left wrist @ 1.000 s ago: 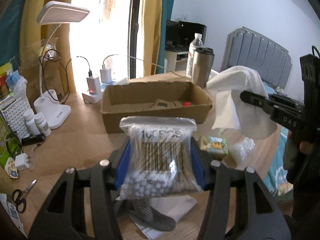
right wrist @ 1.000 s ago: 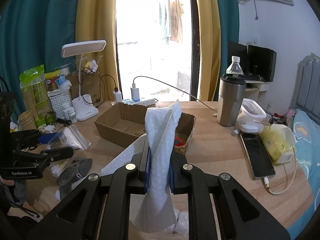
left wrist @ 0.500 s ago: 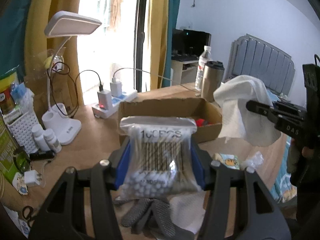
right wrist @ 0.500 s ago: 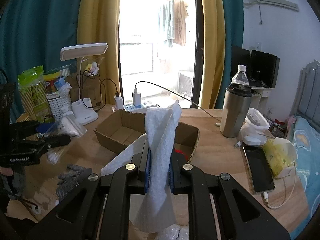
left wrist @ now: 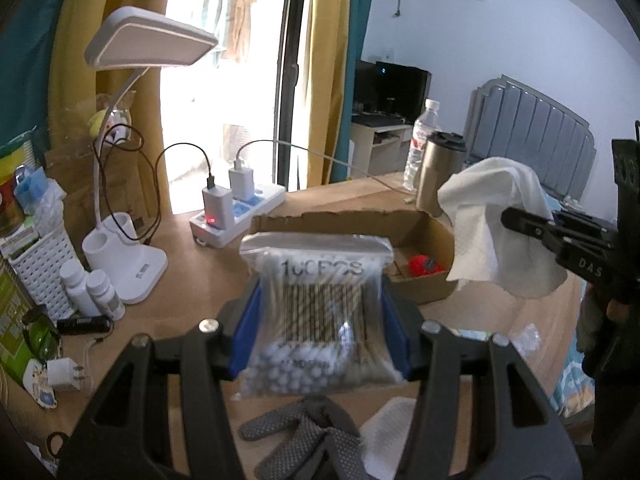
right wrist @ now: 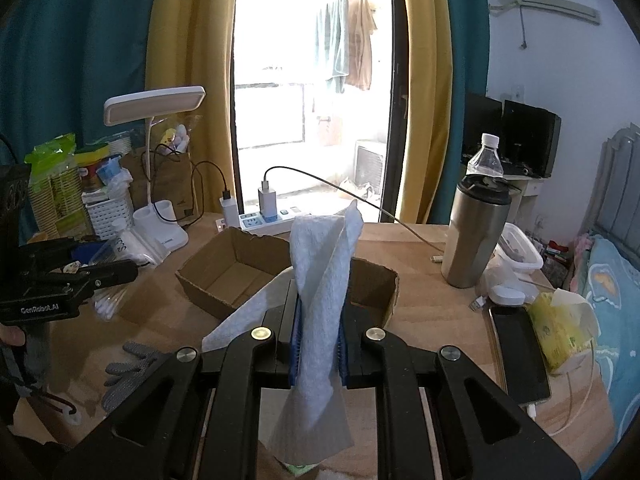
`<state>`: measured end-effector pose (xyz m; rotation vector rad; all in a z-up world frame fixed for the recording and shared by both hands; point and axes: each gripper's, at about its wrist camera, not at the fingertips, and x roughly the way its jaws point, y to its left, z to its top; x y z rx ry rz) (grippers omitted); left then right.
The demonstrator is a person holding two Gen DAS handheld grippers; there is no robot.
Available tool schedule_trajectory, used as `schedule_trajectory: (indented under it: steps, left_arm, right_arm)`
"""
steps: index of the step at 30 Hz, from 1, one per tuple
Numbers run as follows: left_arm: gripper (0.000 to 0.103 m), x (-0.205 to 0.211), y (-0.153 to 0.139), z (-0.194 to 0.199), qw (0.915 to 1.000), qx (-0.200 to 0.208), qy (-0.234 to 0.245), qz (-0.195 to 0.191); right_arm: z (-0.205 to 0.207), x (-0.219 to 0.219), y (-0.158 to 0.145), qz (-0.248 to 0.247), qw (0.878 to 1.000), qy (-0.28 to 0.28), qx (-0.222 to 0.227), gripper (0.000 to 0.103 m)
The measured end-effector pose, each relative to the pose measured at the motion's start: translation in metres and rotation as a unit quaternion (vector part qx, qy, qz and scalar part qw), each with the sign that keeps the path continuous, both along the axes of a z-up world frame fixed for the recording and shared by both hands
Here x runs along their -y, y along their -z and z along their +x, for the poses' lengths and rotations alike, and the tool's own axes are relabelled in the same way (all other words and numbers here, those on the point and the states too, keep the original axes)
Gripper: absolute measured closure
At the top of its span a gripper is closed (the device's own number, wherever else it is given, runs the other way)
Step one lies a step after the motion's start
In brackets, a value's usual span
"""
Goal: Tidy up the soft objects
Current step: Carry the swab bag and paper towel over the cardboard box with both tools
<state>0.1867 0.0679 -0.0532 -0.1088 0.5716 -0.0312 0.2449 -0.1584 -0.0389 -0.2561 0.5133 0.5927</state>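
We had the left tongs (left wrist: 320,320) clamped on a clear bag of cotton swabs (left wrist: 320,312), the blue pads pressing both its sides, and the bag hung above the surface (left wrist: 192,280), just in front of the cardboard box (left wrist: 424,232). The right tongs (right wrist: 319,344) were clenched tight on a white paper towel (right wrist: 320,280), which stood up twisted between the pads and trailed below them, also held in front of the cardboard box and off the surface. From the left camera we saw that towel draped over the right tongs' tip, to the right of the box. Inside the box lay a small red object (left wrist: 426,266), too blurred to name. On the near side of the box, a grey knitted glove (left wrist: 304,440) lay flat on the surface beneath the swab bag. Left of the box stood a white desk lamp (left wrist: 132,256), with a white power strip (left wrist: 236,216) just behind the box's left corner. To the right of the box stood a steel tumbler (right wrist: 476,236).
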Motion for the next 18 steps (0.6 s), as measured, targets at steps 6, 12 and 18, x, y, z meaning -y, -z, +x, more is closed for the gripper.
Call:
schedule_trajectory:
  steps: [6,12,18]
  left_arm:
    - [0.048,-0.007,0.000,0.015,1.0000,-0.001,-0.002,-0.005]
    - [0.048,-0.011,0.003,0.030,0.9999,-0.005,-0.002,-0.009]
    - [0.048,-0.014,0.005,0.043,0.9999,-0.007,-0.003,-0.013]
  right_arm:
    - [0.015,-0.005,0.002,-0.004,1.000,0.002,-0.004,0.088]
    - [0.031,-0.011,0.005,-0.006,1.000,0.005,-0.008,0.088]
    - [0.046,-0.019,0.009,-0.009,1.000,0.004,-0.012,0.088]
